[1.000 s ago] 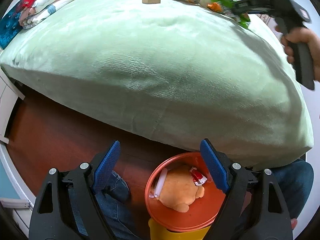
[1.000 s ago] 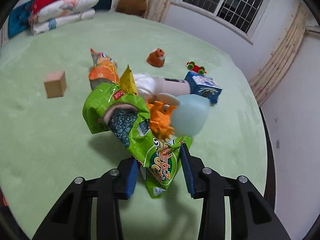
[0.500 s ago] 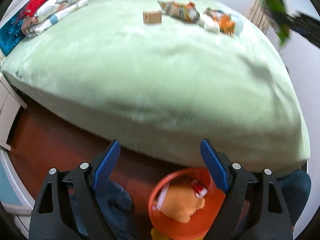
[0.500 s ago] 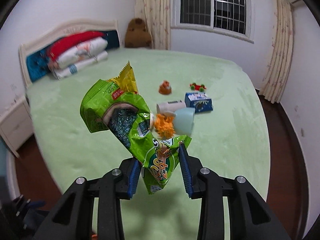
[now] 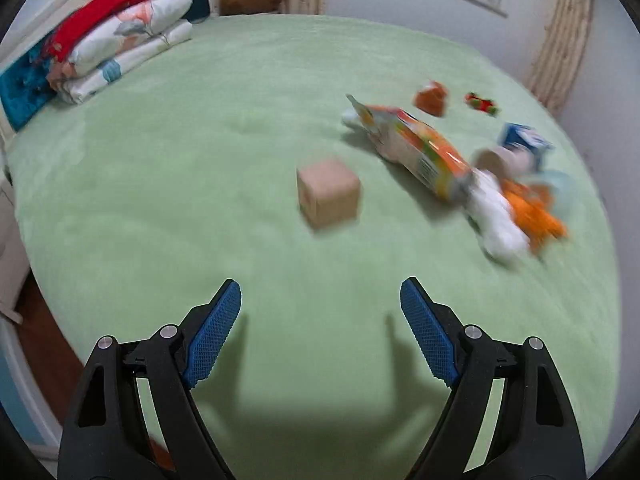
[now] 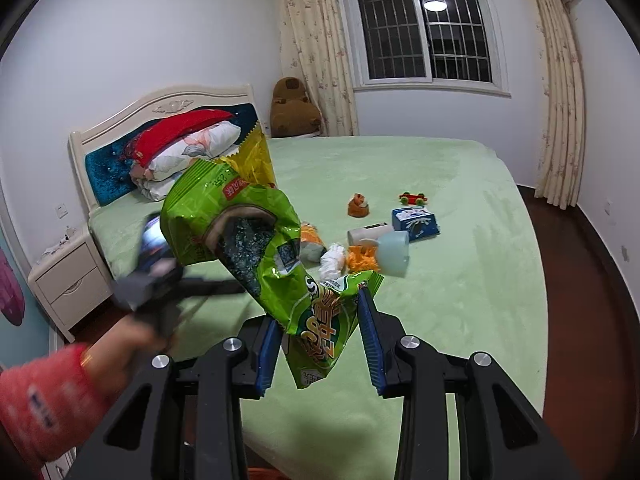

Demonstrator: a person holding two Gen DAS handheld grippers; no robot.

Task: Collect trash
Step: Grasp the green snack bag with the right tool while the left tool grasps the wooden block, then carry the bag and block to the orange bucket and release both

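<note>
My right gripper [image 6: 318,342] is shut on a green snack bag [image 6: 256,248] and holds it up in the air above the bed's near edge. My left gripper [image 5: 320,332] is open and empty, low over the green bed [image 5: 200,160]. Ahead of it lie a small cardboard box [image 5: 328,194], an orange snack bag [image 5: 420,152], a white crumpled wad [image 5: 496,220] and orange scraps [image 5: 536,212]. In the right wrist view the left gripper [image 6: 160,276] shows blurred at the left, held by a hand in a red sleeve.
Further on the bed are a pale blue cup [image 6: 394,252], a white tube [image 6: 366,234], a blue carton [image 6: 416,224], an orange toy [image 6: 358,205] and a small toy car [image 6: 413,199]. Folded bedding [image 5: 120,44] lies at the headboard. A nightstand [image 6: 68,280] stands at the left.
My left gripper has swung up from the orange bin at the floor to over the bed. My right gripper has lifted the green bag higher and back from the pile.
</note>
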